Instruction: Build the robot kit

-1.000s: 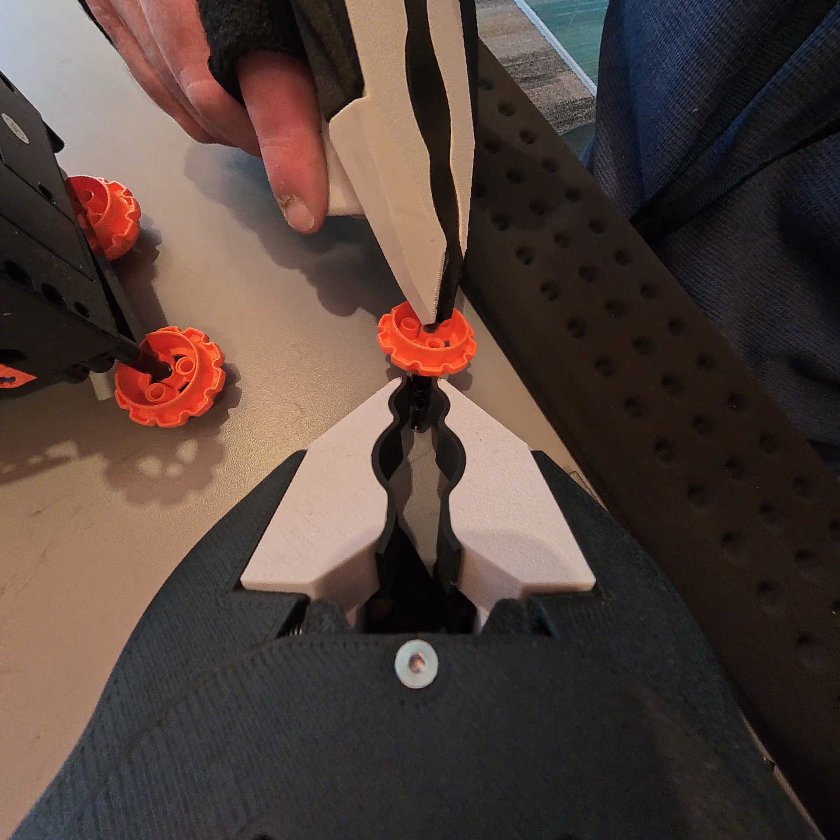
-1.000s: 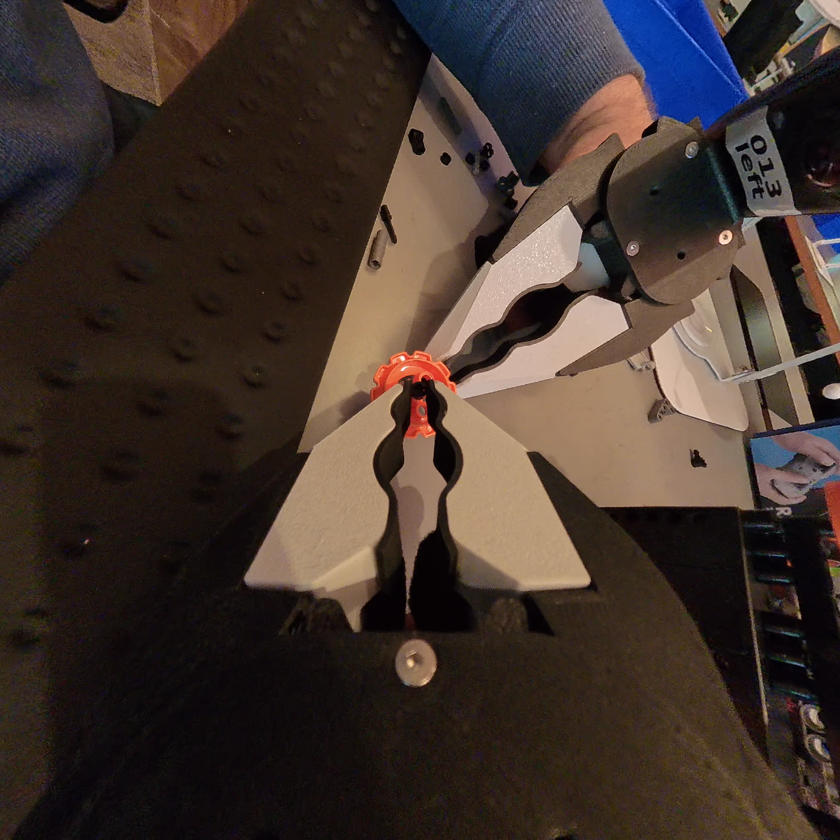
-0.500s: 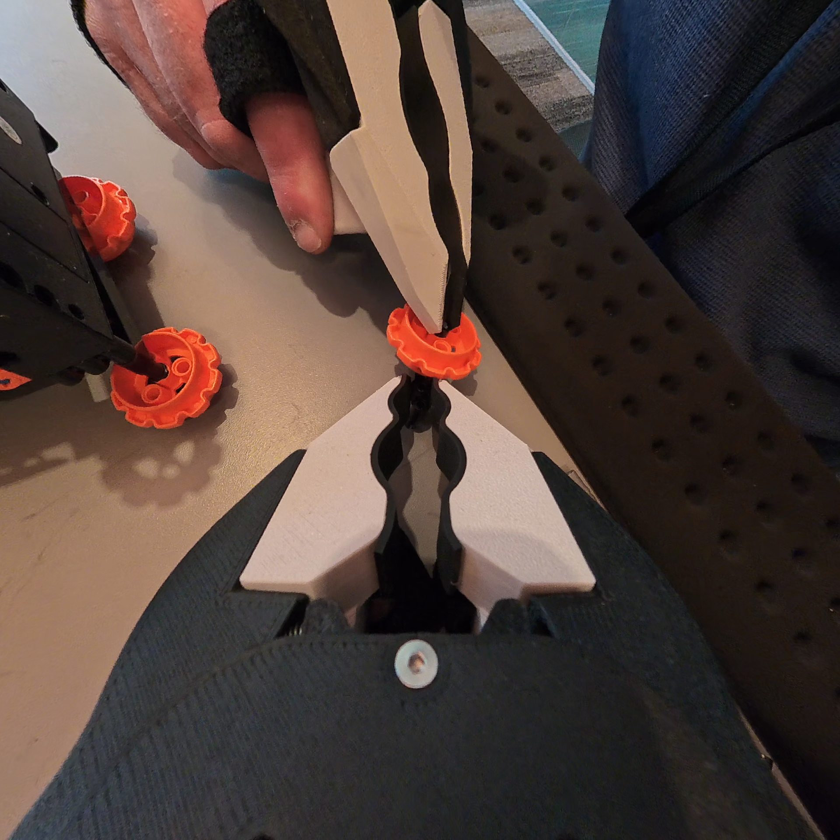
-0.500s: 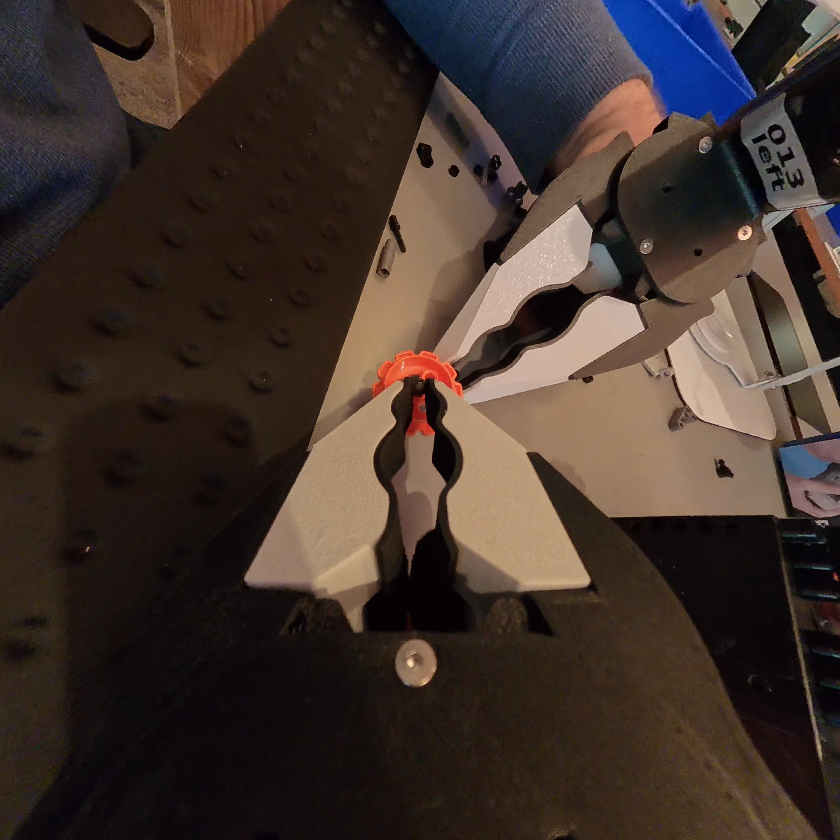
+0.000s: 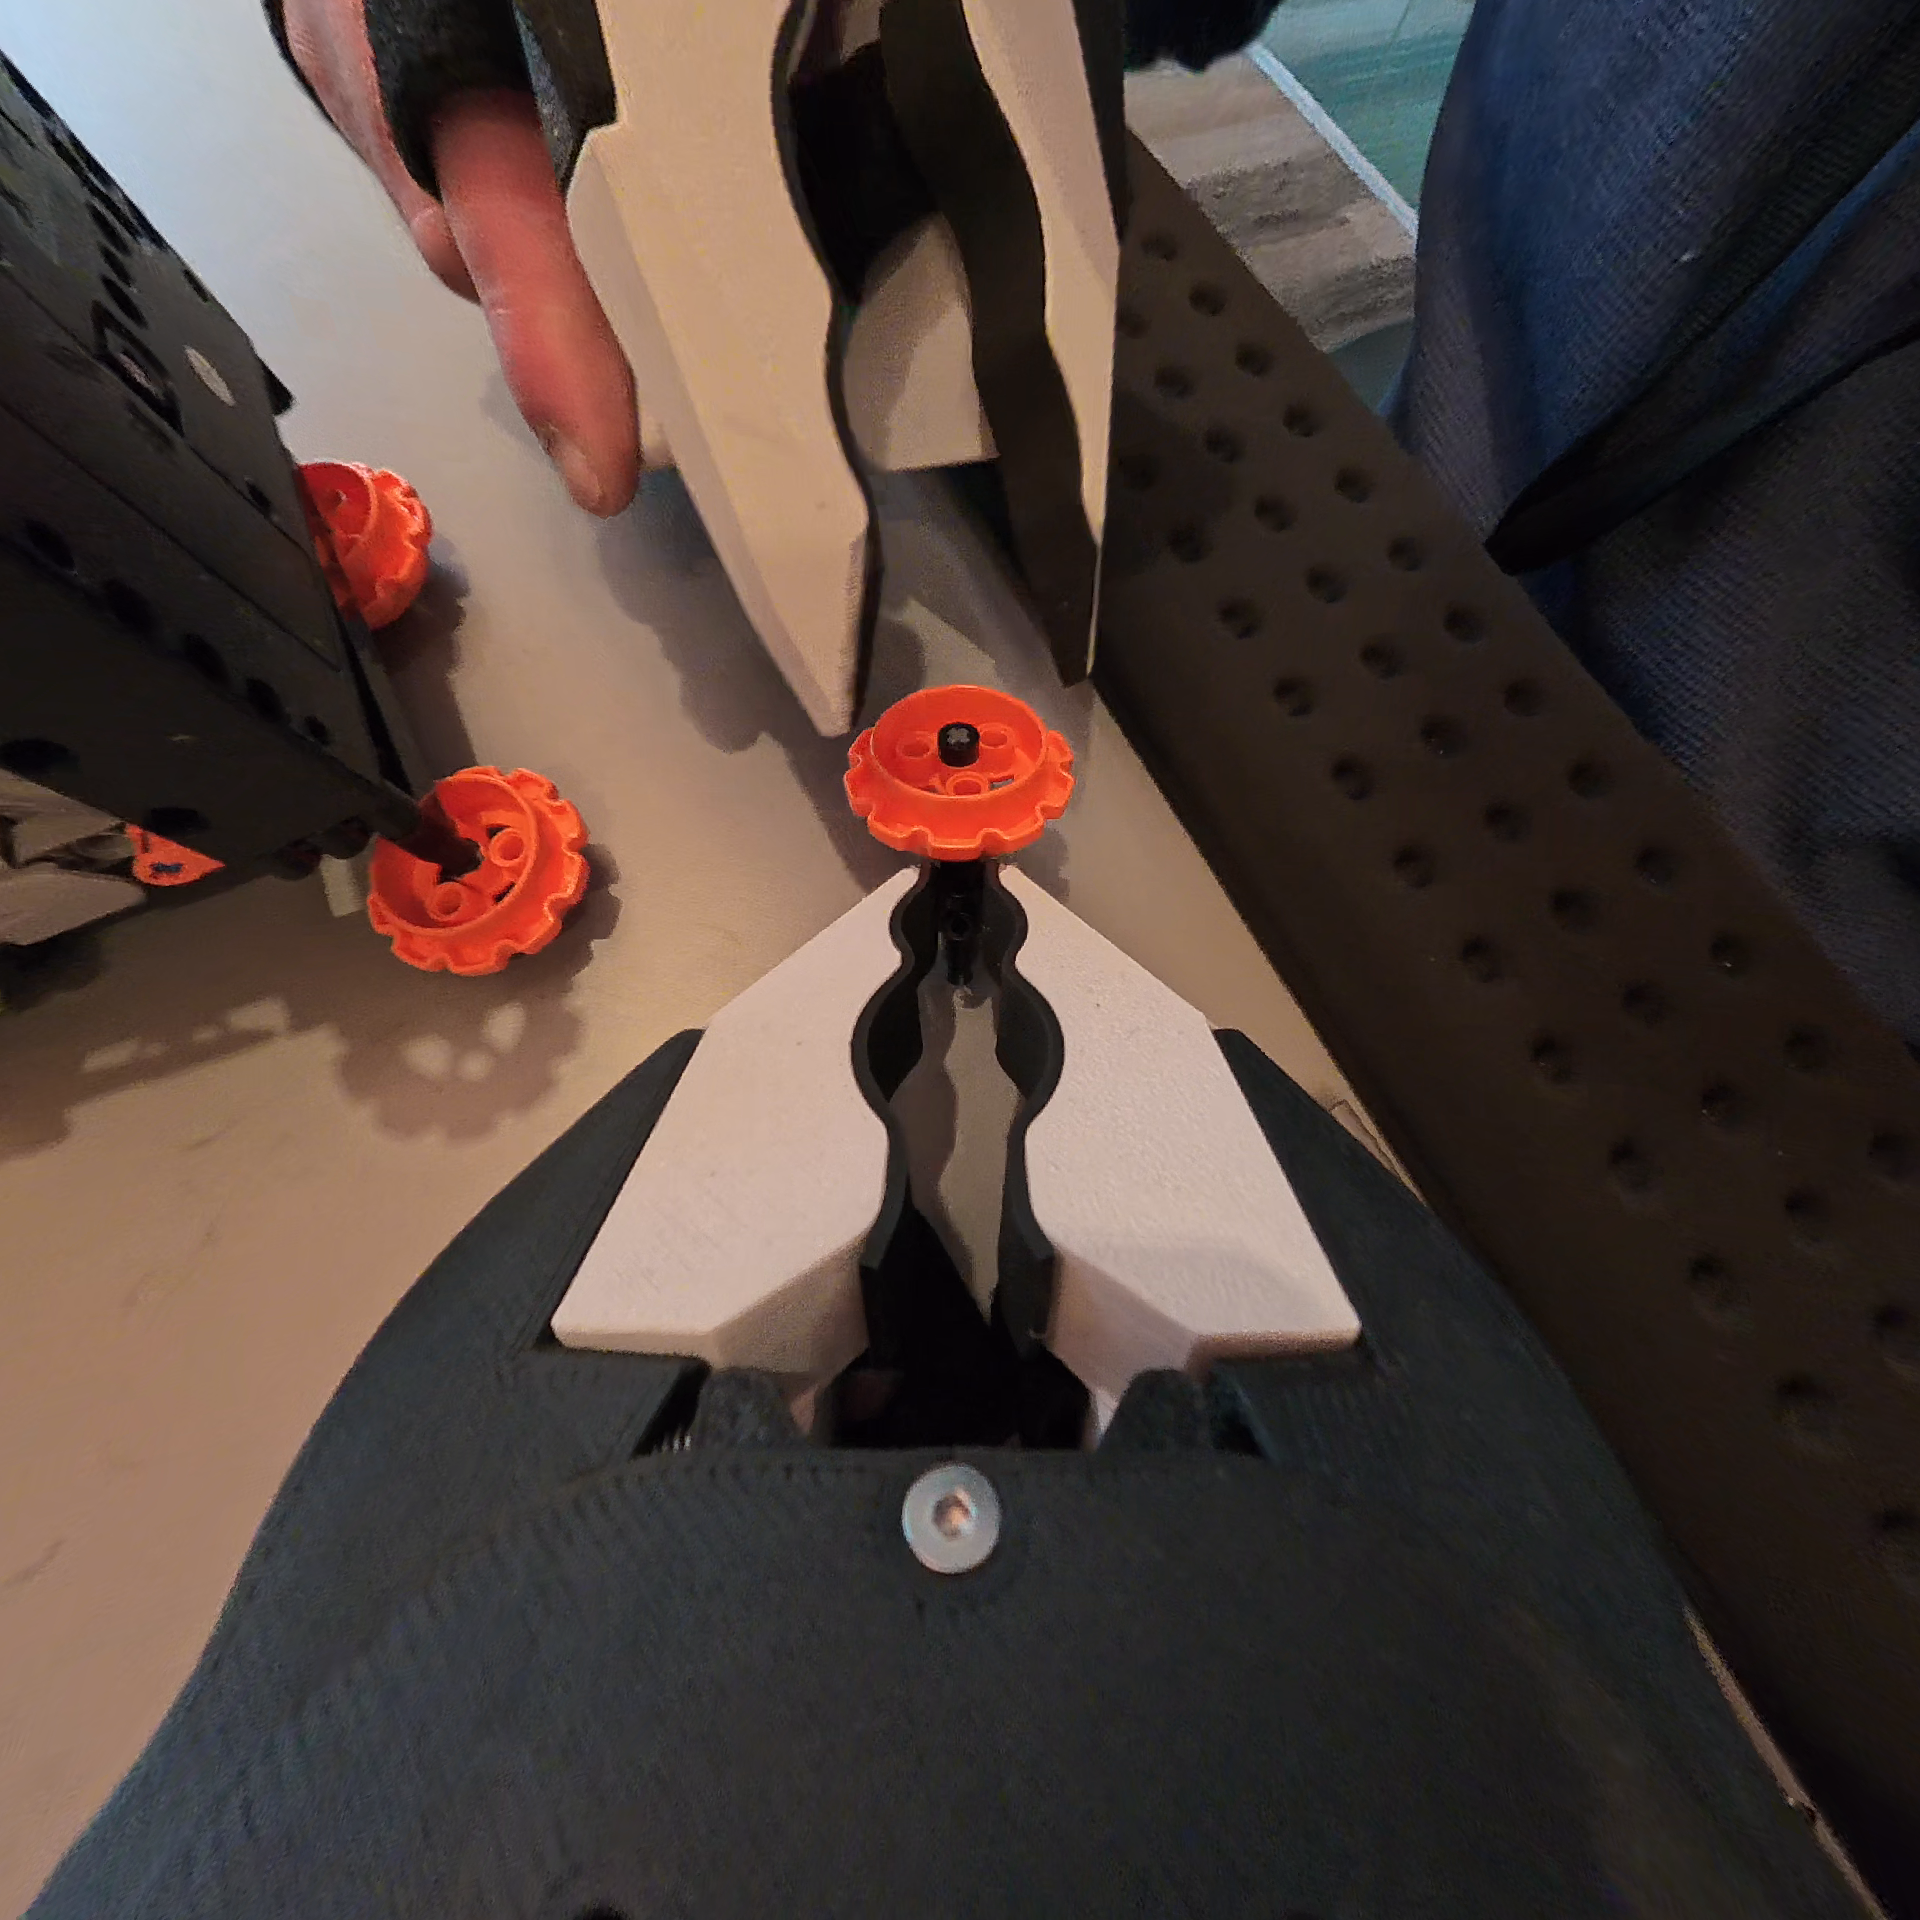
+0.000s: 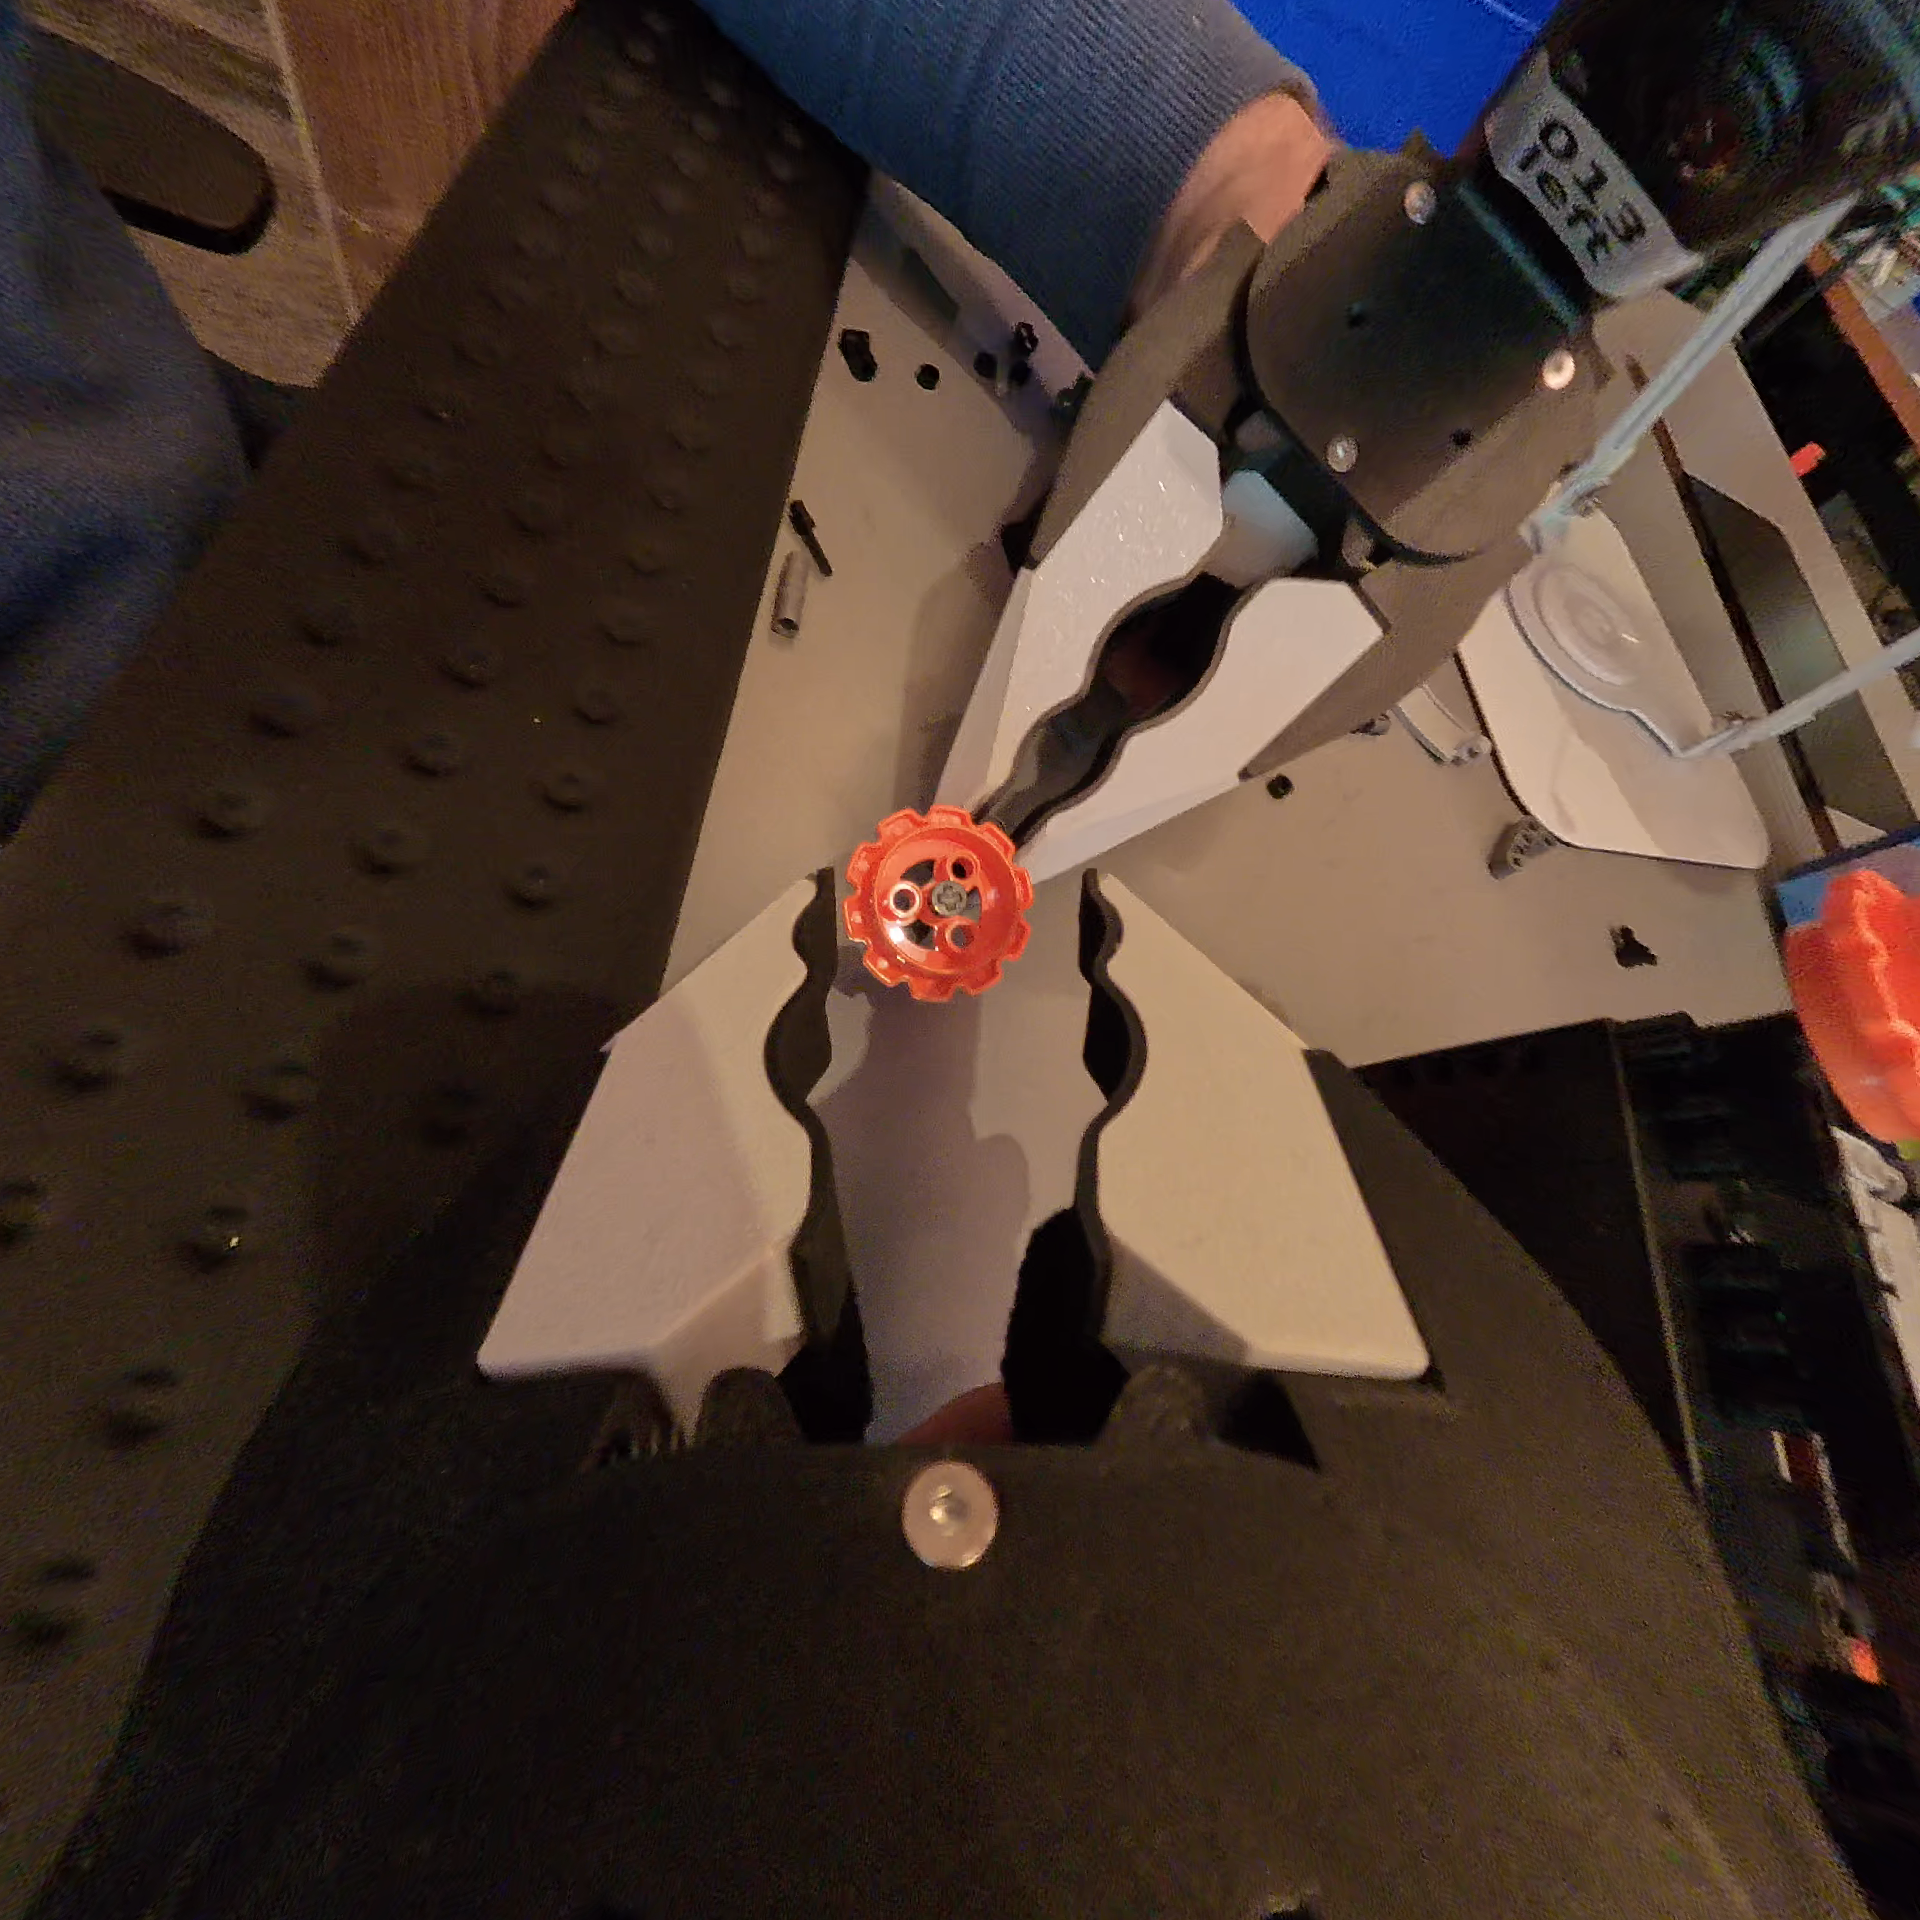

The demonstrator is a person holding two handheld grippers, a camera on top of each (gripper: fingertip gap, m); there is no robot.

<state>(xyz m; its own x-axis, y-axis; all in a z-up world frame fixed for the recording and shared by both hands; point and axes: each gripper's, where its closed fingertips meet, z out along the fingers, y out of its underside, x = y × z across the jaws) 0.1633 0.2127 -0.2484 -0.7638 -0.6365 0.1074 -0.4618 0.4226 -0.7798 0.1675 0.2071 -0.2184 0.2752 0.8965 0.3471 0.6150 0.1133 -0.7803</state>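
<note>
Left tongs (image 5: 958,883) were pressed together on a short black axle (image 5: 958,925), pinching it at the very tips. The axle carried an orange toothed wheel (image 5: 958,774), lifted clear of the grey surface (image 5: 260,1195), with the axle's cross-shaped end showing in the hub. In the left wrist view the wheel sat just past the tips, toward 12 o'clock.

Right tongs (image 5: 961,691) came in from 12 o'clock in that view, spread, their tips just beside the wheel's far rim and touching nothing. In the right wrist view the wheel lay between those two parted tips, nearer the 9 o'clock one. A finger (image 5: 540,343) of the hand on the right tool hung near the 11 o'clock edge.

At 9 o'clock in the left wrist view stood a black model (image 5: 156,644) with two more orange wheels on its side, a nearer one (image 5: 478,868) and a farther one (image 5: 366,540). A black studded plate (image 5: 1455,831) ran along the surface from 1 to 5 o'clock. Small loose black parts (image 6: 805,540) lay beyond it in the right wrist view.
</note>
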